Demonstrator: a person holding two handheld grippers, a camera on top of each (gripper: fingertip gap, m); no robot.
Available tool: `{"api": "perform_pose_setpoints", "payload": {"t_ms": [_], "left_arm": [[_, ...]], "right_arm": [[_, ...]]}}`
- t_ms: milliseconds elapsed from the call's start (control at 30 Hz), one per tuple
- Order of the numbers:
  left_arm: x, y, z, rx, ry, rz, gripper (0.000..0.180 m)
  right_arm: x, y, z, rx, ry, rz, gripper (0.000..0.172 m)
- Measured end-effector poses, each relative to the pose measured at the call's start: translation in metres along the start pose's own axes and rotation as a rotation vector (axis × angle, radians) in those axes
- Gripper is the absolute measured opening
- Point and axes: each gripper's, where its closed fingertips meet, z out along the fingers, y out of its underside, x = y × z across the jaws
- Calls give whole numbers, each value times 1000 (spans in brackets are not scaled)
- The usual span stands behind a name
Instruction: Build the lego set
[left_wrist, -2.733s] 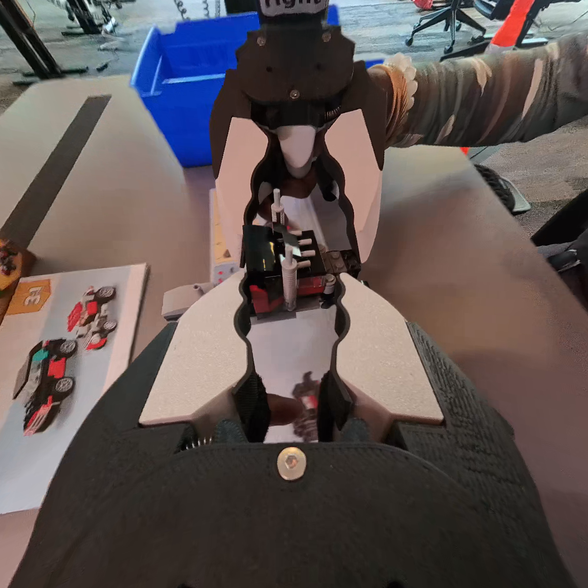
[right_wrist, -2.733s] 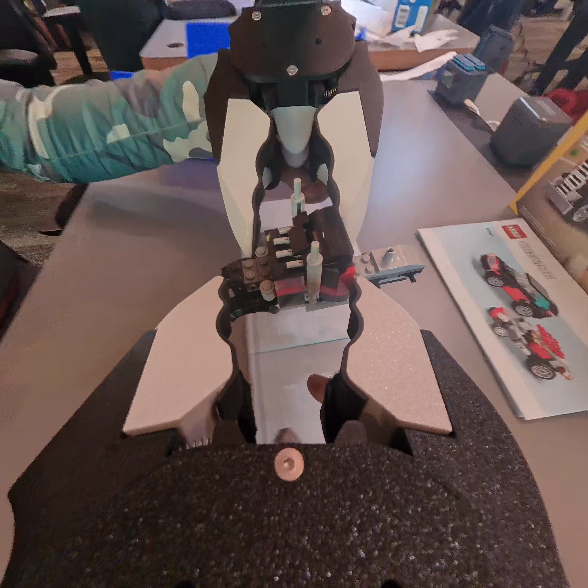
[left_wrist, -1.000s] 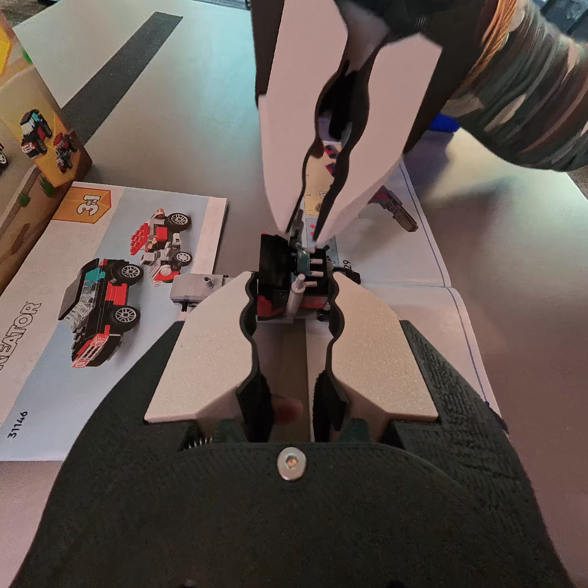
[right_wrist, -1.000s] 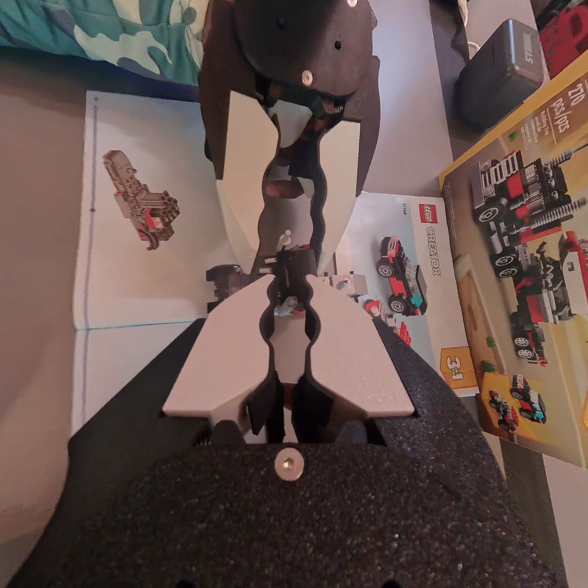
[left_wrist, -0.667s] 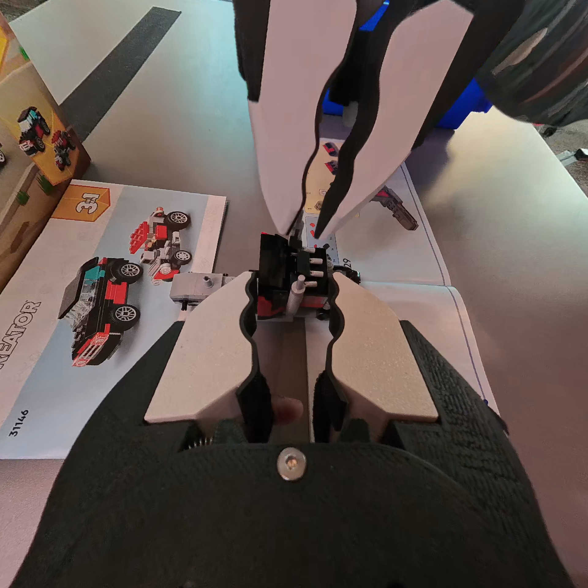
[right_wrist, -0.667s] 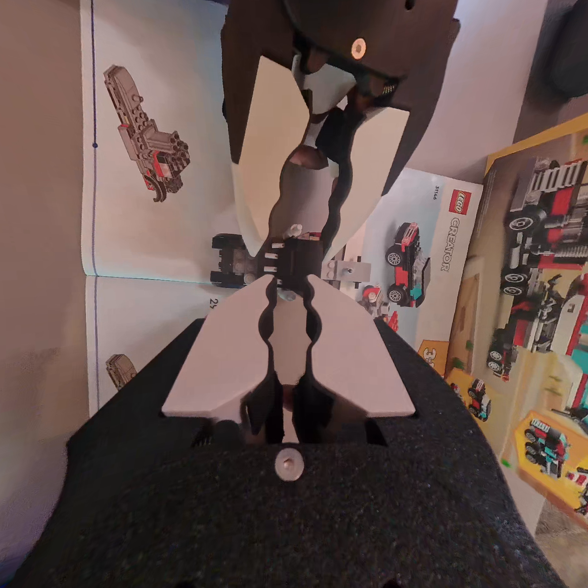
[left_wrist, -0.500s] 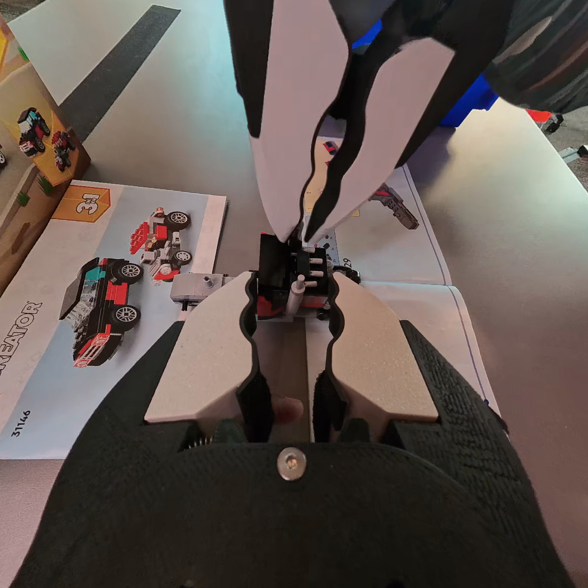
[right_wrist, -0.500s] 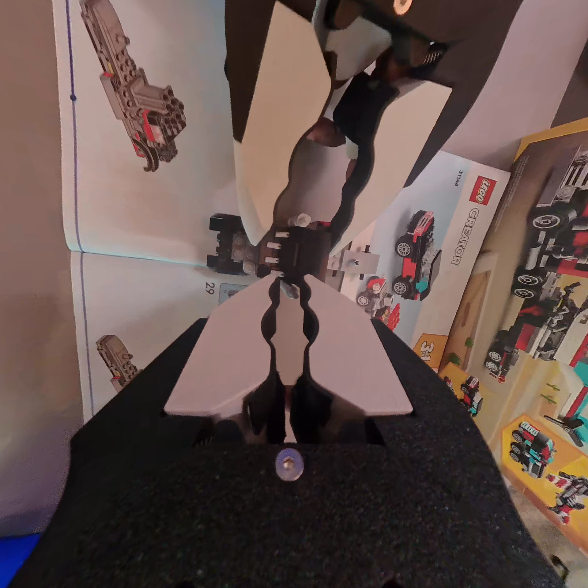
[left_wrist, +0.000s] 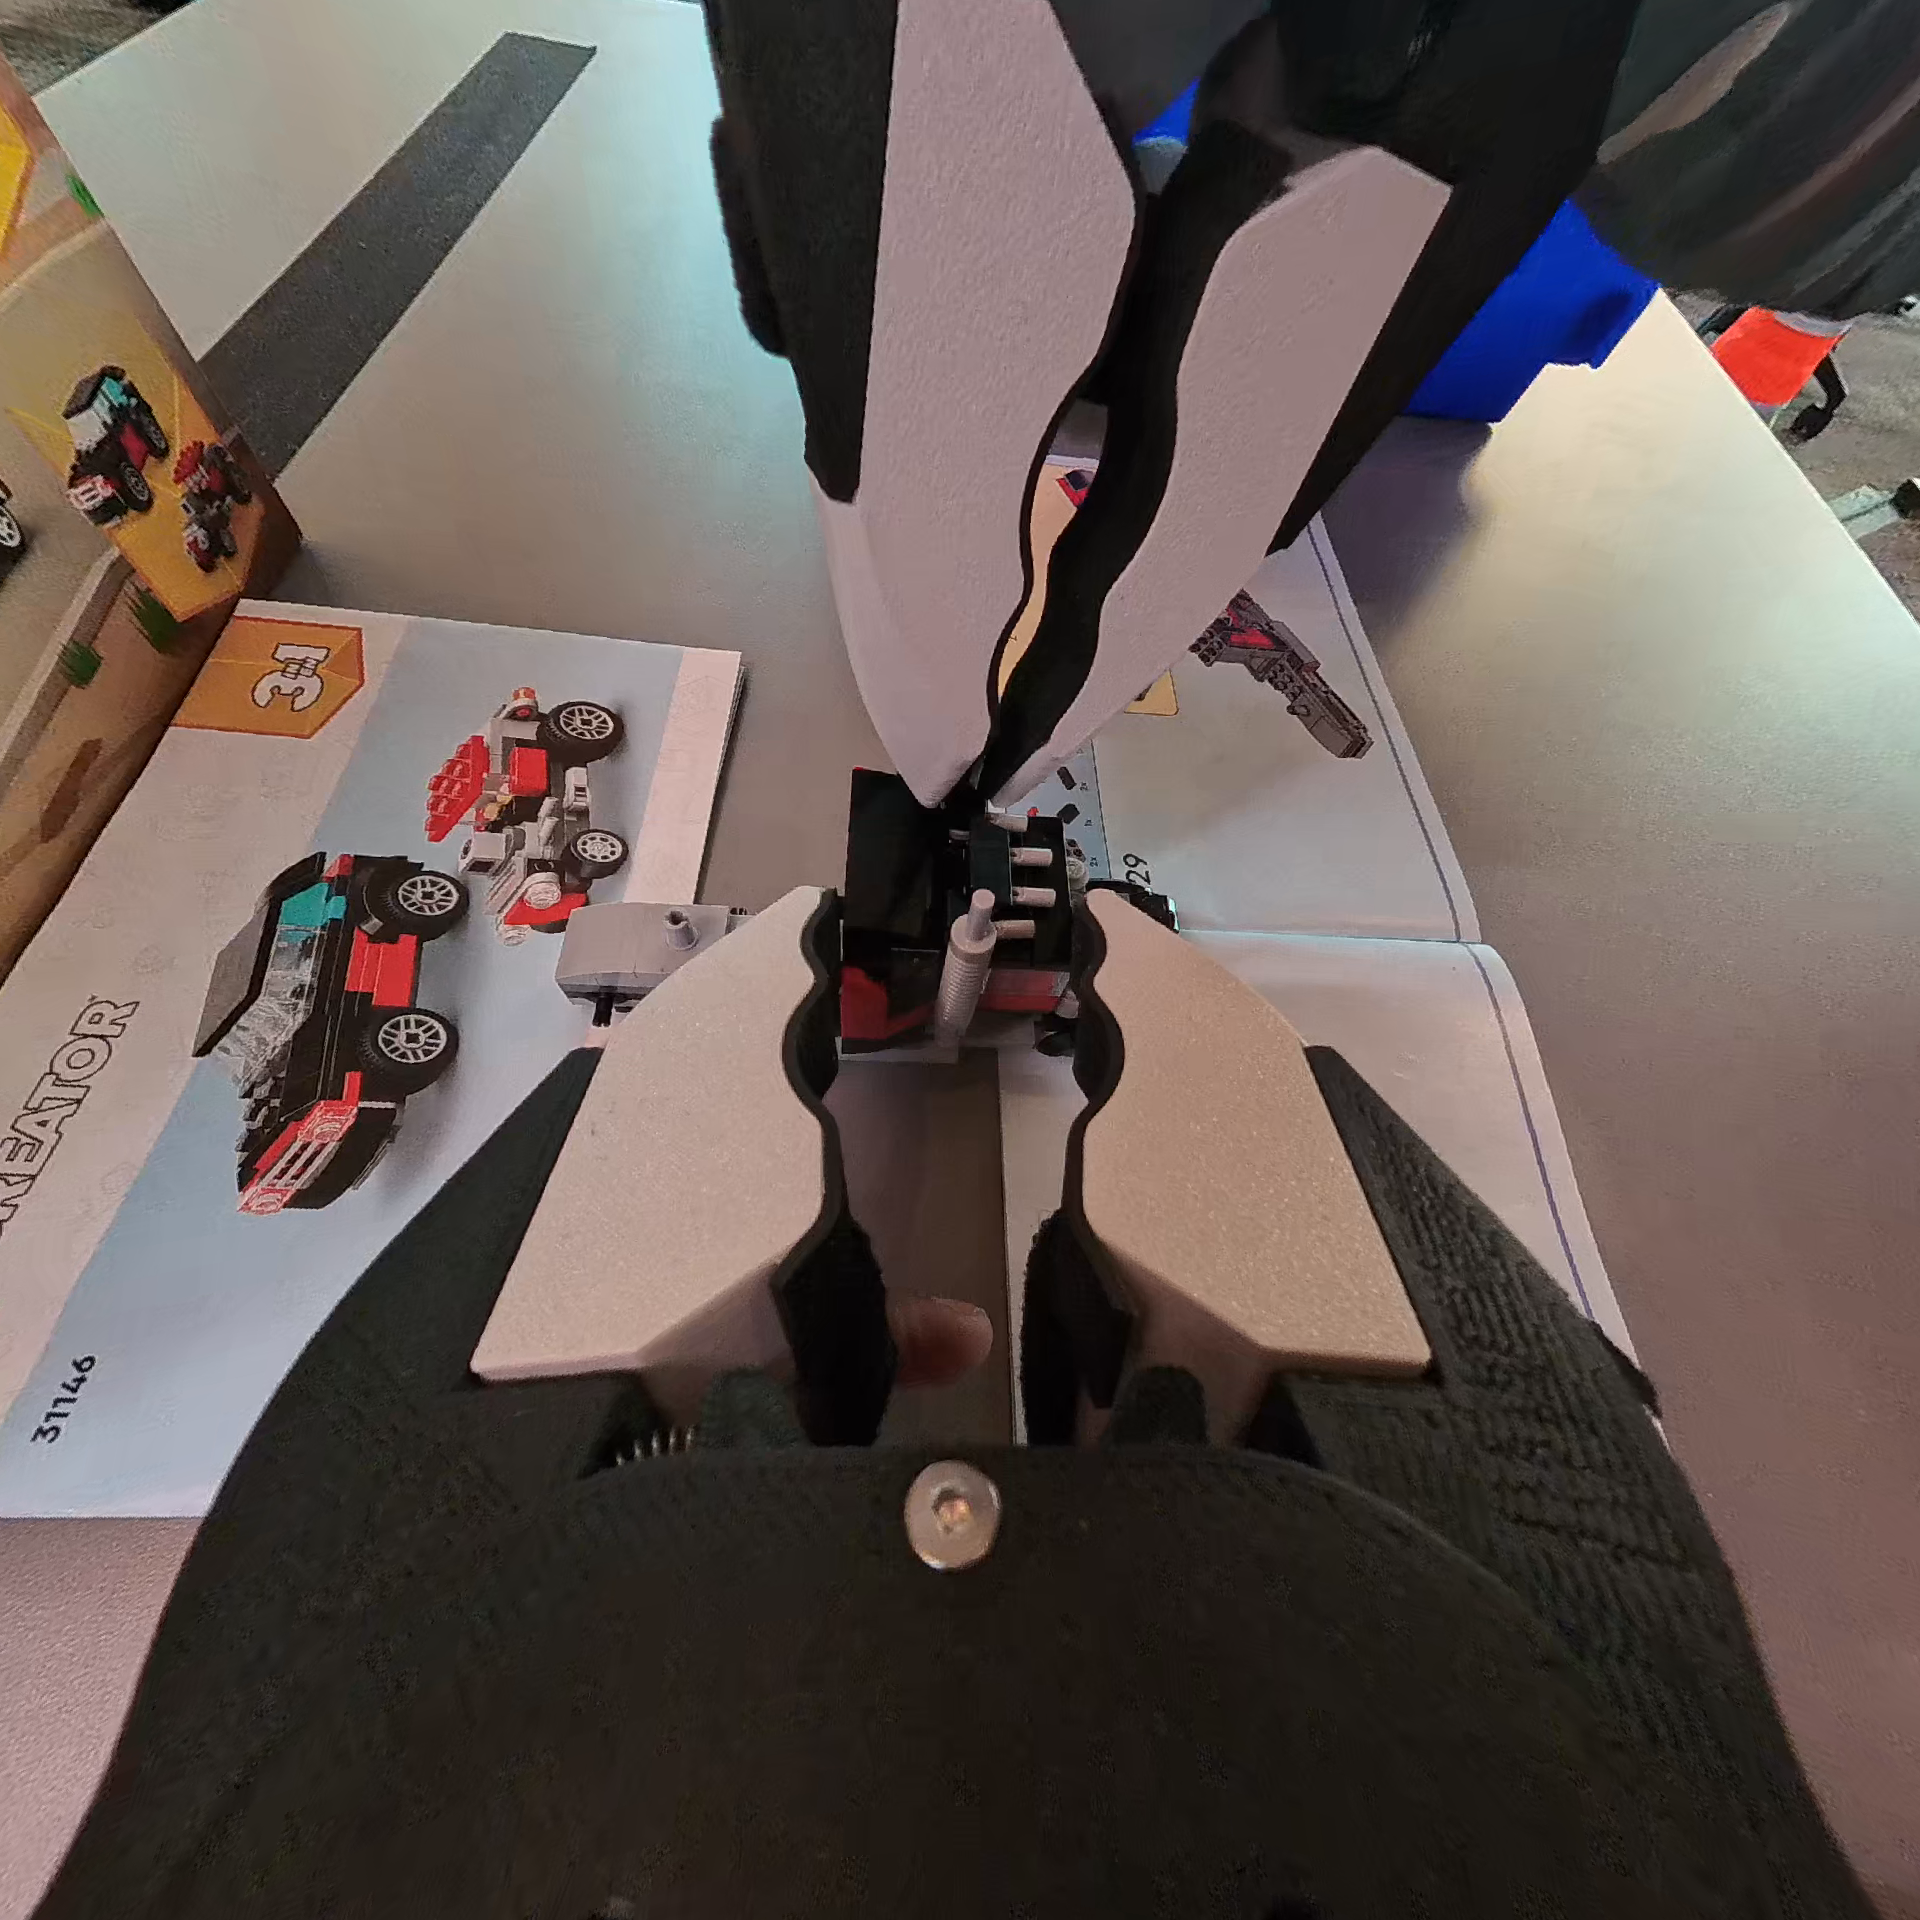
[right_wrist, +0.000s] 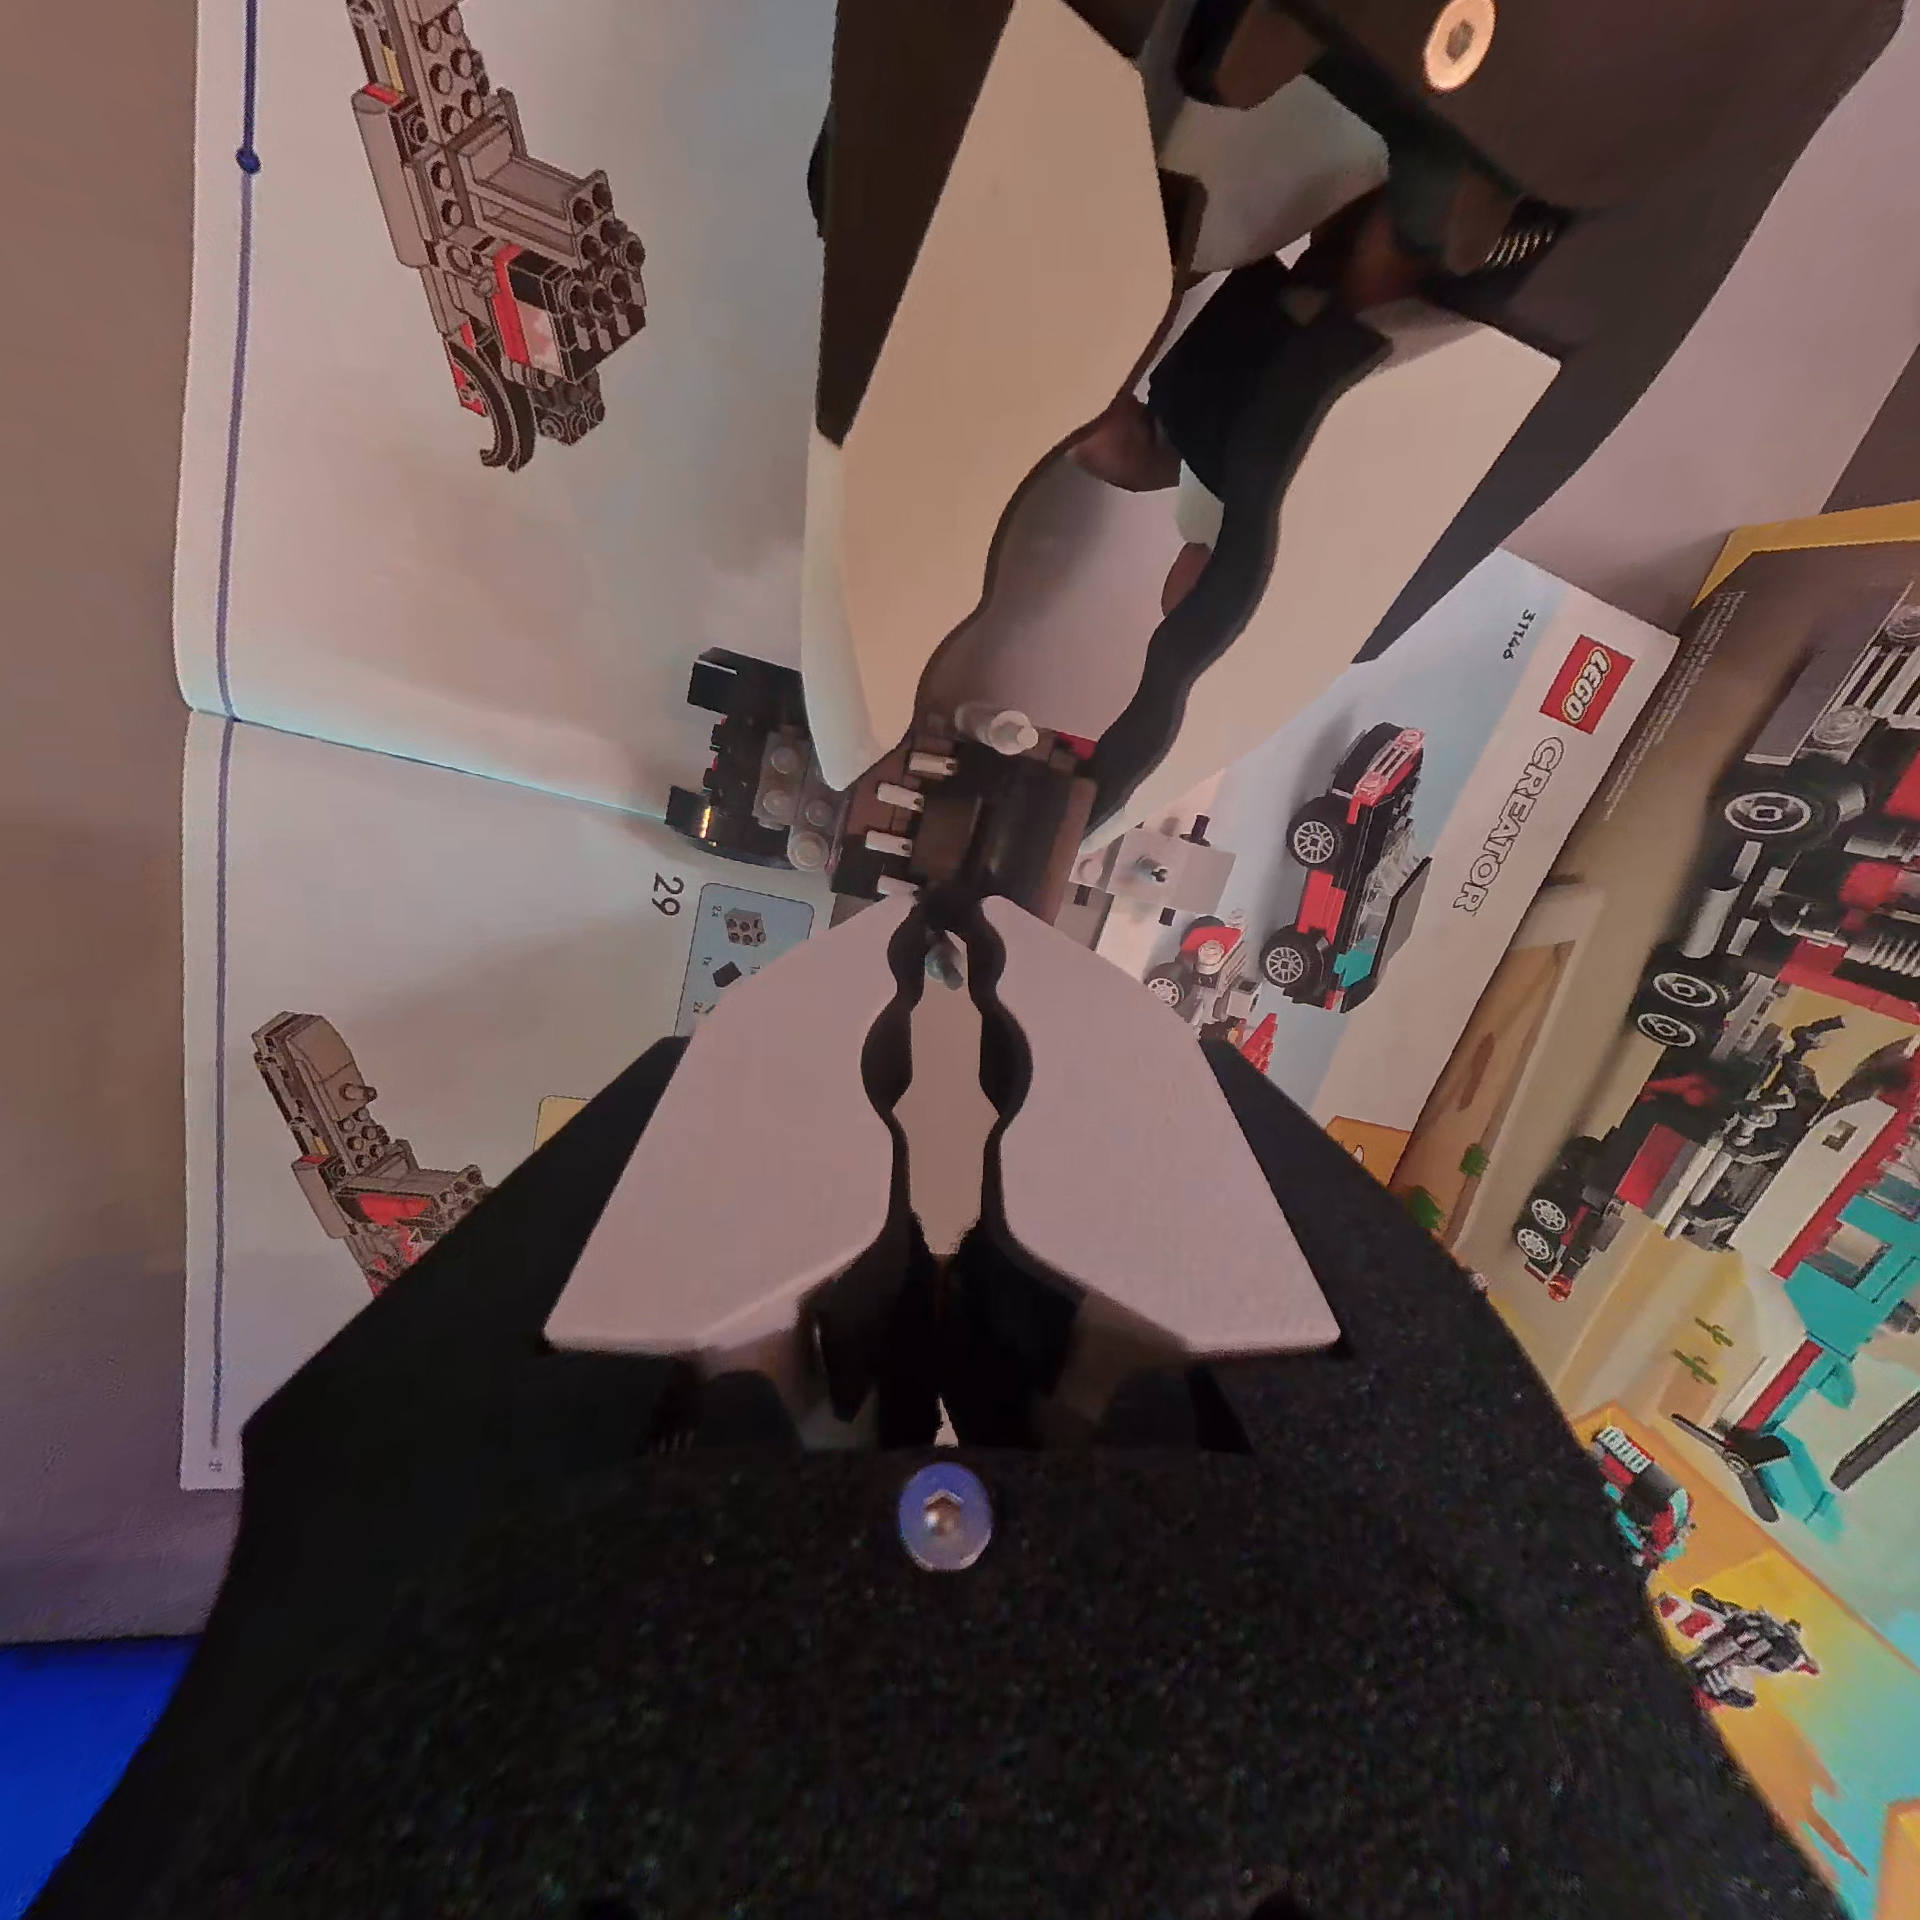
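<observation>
Brick model (left_wrist: 904, 883), black and red with pale pegs along one flank, is sitting over the fold of an open booklet (left_wrist: 1299, 831) on a grey table (left_wrist: 520, 364). A yellow picture box (left_wrist: 94, 468) is standing well to the model's left, its near end cut off by the frame, and a closed booklet (left_wrist: 312, 1039) is lying between box and model. The left gripper (left_wrist: 956, 966) is clamping the model, one pad pressing on each flank, with a ribbed grey post (left_wrist: 961, 977) rising between them. The right gripper (right_wrist: 940, 914) is reaching down at the model's far end, its claw almost together and pinching what looks like a small grey peg (right_wrist: 943, 964). A grey block (left_wrist: 644, 945) is lying just beside the model. The peg's foot is being hidden by the fingertips, so whether it is seated in the model is impossible to tell.
</observation>
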Motion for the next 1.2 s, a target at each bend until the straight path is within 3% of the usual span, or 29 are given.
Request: {"api": "perform_pose_setpoints", "payload": {"t_ms": [533, 633, 733, 800, 967, 1033, 1100, 1200], "left_arm": [[0, -1, 1, 3, -2, 0, 43], [0, -2, 1, -6, -12, 22, 56], [-3, -7, -5, -8, -52, 33, 73], [-10, -15, -14, 7, -132, 39, 80], [-18, -45, -47, 210, -396, -40, 97], [-1, -31, -52, 149, -408, -67, 96], [26, 0, -48, -5, -348, -109, 96], [59, 43, -40, -198, -296, -162, 89]], "right_arm": [[2, -1, 0, -6, -5, -20, 8], [7, -2, -11, 59, 77, 76, 37], [8, -10, -34, 250, 146, 233, 64], [11, -9, -48, 382, 217, 351, 78], [-1, 10, -69, 661, 357, 635, 110], [-26, 16, -65, 689, 316, 713, 106], [-61, 17, -50, 670, 218, 764, 100], [-102, 31, -17, 515, 176, 807, 98]]}}
